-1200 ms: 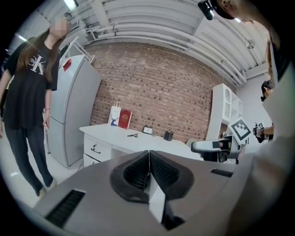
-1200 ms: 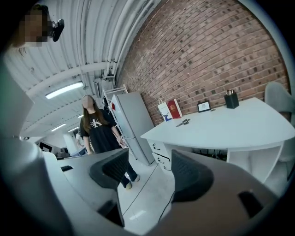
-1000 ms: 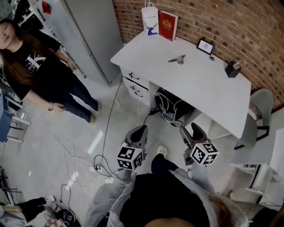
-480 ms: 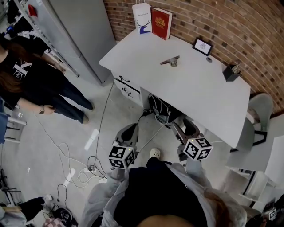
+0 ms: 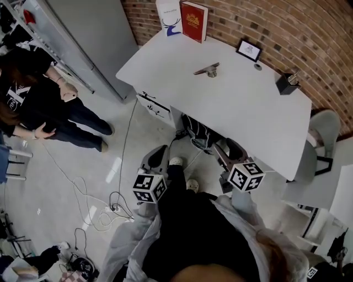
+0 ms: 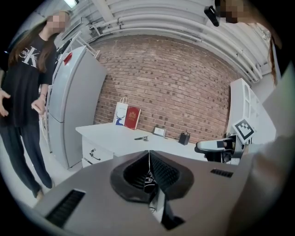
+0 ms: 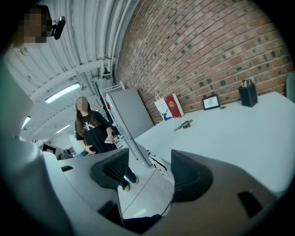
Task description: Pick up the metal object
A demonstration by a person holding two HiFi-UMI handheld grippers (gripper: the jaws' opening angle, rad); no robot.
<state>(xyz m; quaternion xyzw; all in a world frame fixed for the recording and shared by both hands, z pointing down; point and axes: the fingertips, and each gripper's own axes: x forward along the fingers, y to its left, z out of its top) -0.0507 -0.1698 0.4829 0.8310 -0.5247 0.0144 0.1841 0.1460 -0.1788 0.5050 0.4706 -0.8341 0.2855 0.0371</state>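
We are standing back from the white desk and holding both grippers low in front of us, short of its near edge. The left gripper is pressing its jaws together, with nothing caught between them. The right gripper is holding its jaws wide apart, and only floor and the desk front are showing through the gap. The metal object is lying flat on the desk top toward the far side, well apart from both grippers and touching neither. Behind it and to its left, a red book and a white paper bag are standing upright side by side at the desk's far corner, against the brick wall. To the right of the metal object, a small framed picture is leaning near the wall, and further right a black pen holder is sitting near the desk's end. A grey chair is standing just beyond that end. A black bag is lying under the desk. On our left, a person in a black T-shirt is standing beside a tall grey cabinet, and loose cables are trailing across the floor near our feet.
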